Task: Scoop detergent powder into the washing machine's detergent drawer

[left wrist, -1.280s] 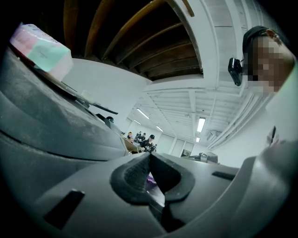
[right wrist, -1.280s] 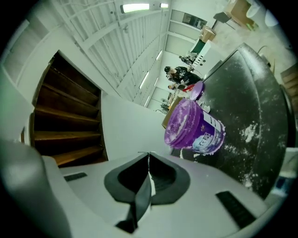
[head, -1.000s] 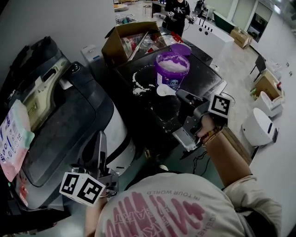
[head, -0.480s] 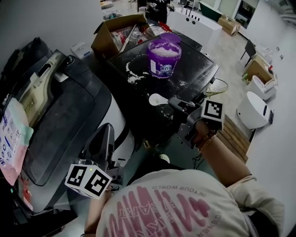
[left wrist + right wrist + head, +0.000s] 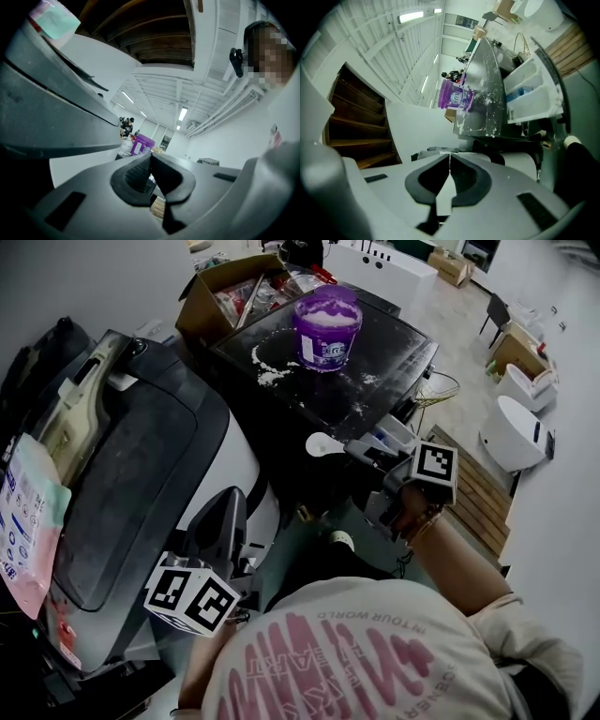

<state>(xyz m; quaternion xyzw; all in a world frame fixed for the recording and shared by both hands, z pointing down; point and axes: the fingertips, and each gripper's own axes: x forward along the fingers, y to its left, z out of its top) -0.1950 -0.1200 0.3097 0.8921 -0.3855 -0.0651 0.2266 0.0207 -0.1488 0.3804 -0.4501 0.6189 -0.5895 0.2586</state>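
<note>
Right claw (image 5: 354,450), clamped on the white scoop (image 5: 322,443), has moved it from the purple detergent tub (image 5: 326,329) on the machine top to just beside the open detergent drawer (image 5: 389,438), so tipping is probably next; left claw (image 5: 225,507) is closed and empty.

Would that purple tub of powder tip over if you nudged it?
Probably not: the purple tub looks squat and nearly full, so likely bottom-heavy. Spilled powder beside it might let it slide. With no lid on, a hard push could spill.
</note>
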